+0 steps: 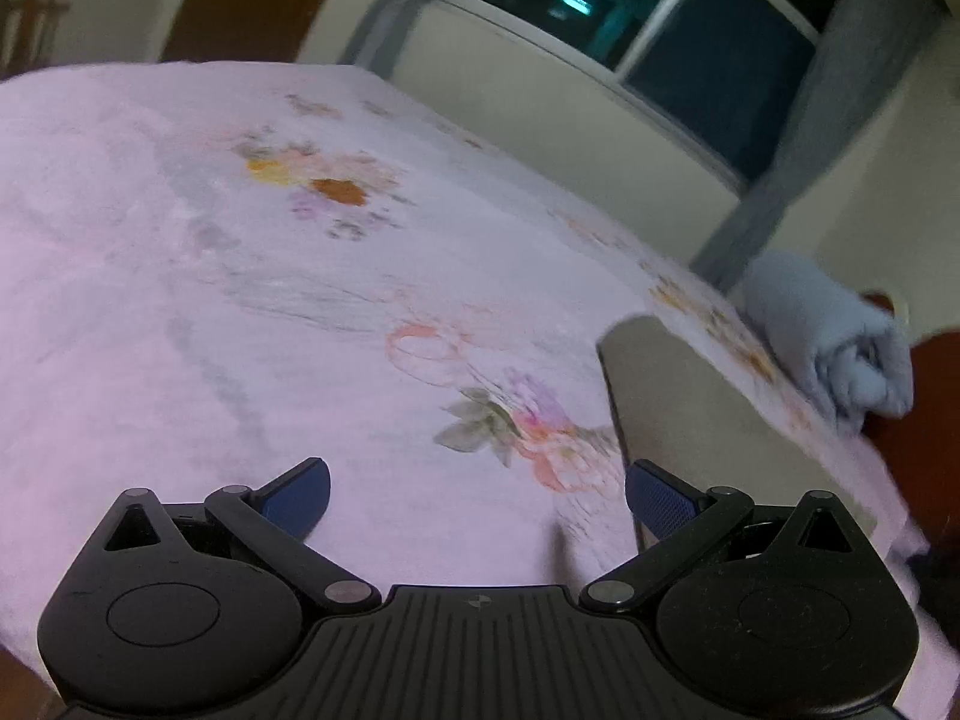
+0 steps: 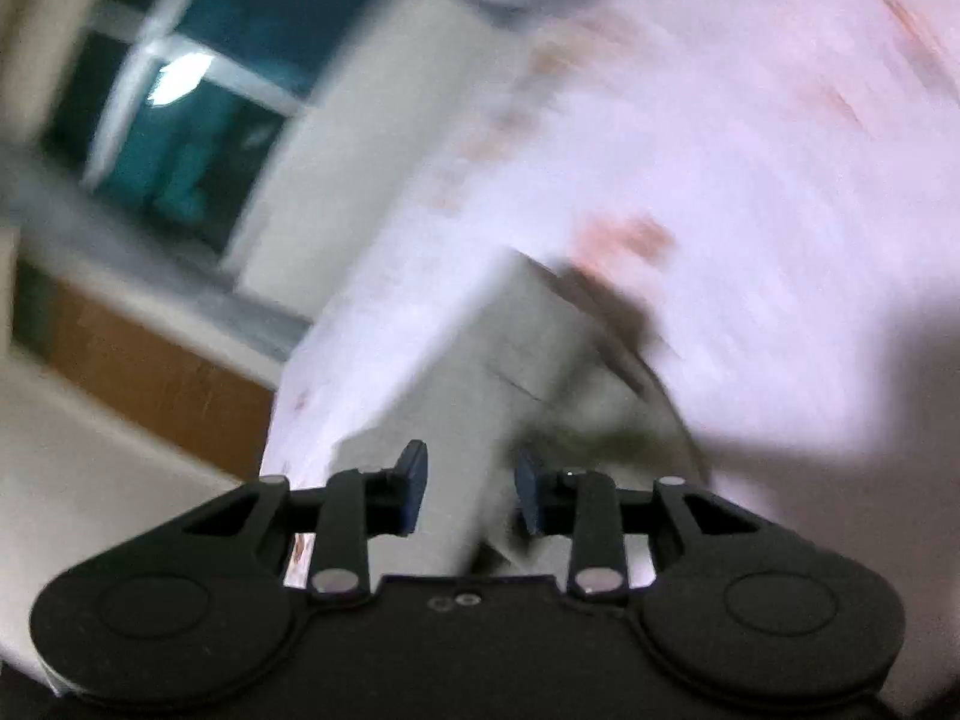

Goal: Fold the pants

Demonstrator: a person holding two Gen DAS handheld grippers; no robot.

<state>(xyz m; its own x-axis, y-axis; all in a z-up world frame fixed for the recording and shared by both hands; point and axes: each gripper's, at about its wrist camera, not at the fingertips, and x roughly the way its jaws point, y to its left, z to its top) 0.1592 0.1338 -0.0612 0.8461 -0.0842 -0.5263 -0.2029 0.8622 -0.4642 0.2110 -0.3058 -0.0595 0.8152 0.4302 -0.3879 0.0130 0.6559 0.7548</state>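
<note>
The grey folded pants (image 1: 690, 420) lie on the flowered bed sheet (image 1: 240, 300) near the bed's edge. The left gripper (image 1: 477, 495) stands spread wide, the pants beside its right jaw. The right gripper (image 2: 471, 489), narrowly parted, has blurred pants (image 2: 480, 372) between and beyond its jaws; contact unclear.

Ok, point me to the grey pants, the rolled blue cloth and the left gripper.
Grey pants (image 1: 690, 420): left wrist view, on the flat folded panel.
Rolled blue cloth (image 1: 840, 348): left wrist view, on the roll's side.
Left gripper (image 1: 480, 498): left wrist view, midway between its open blue fingertips.
</note>
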